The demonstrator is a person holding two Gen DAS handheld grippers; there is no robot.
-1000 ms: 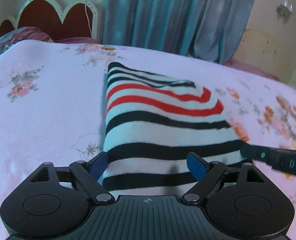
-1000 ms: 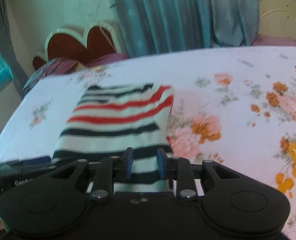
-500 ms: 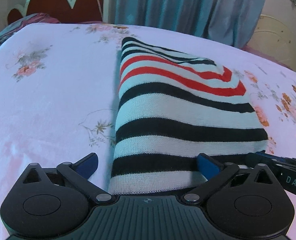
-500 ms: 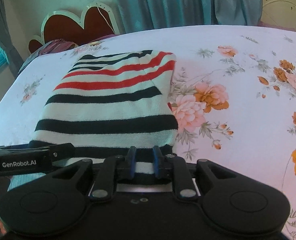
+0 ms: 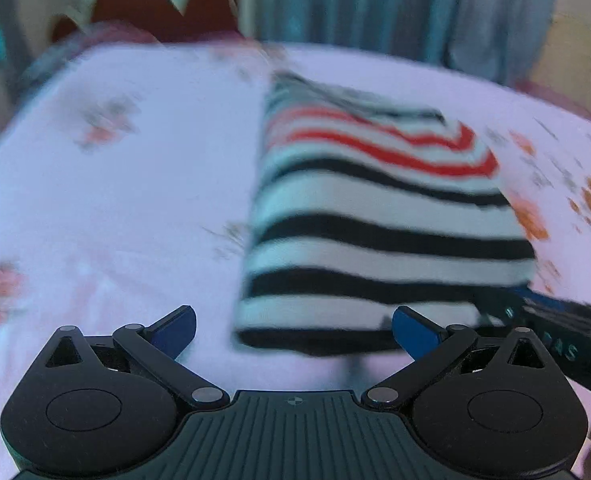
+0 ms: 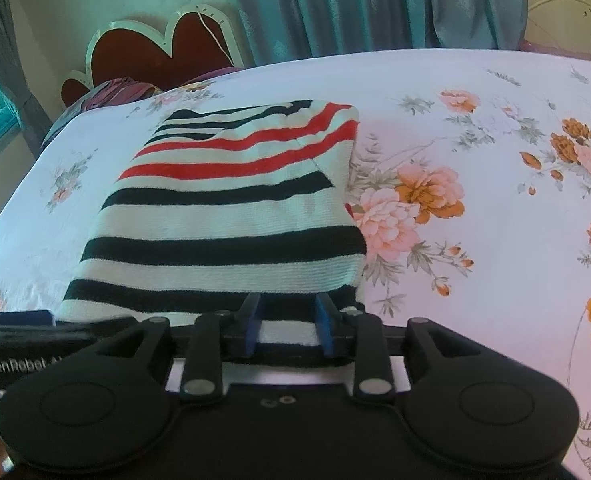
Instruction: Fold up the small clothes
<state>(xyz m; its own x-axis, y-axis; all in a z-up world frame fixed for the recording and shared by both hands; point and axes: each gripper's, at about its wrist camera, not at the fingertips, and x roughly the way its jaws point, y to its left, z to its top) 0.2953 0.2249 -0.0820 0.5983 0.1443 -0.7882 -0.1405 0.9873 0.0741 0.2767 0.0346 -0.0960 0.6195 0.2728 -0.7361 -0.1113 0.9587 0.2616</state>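
Note:
A folded striped sweater, white with black and red bands, lies on the floral bedsheet. It also shows in the blurred left wrist view. My left gripper is open and empty, its blue fingertips spread just short of the sweater's near edge. My right gripper has its jaws partly apart around the sweater's near right hem; the hem lies between the pads. The right gripper's body shows in the left view; the left gripper's body shows in the right view.
A scalloped red and white headboard and a dark pillow stand at the far left end of the bed. Blue-grey curtains hang behind the bed. Bare floral sheet stretches to the right of the sweater.
My left gripper has pulled back from the sweater's edge and opened wider; its view is now blurred. My right gripper's jaws have opened wider around the hem.

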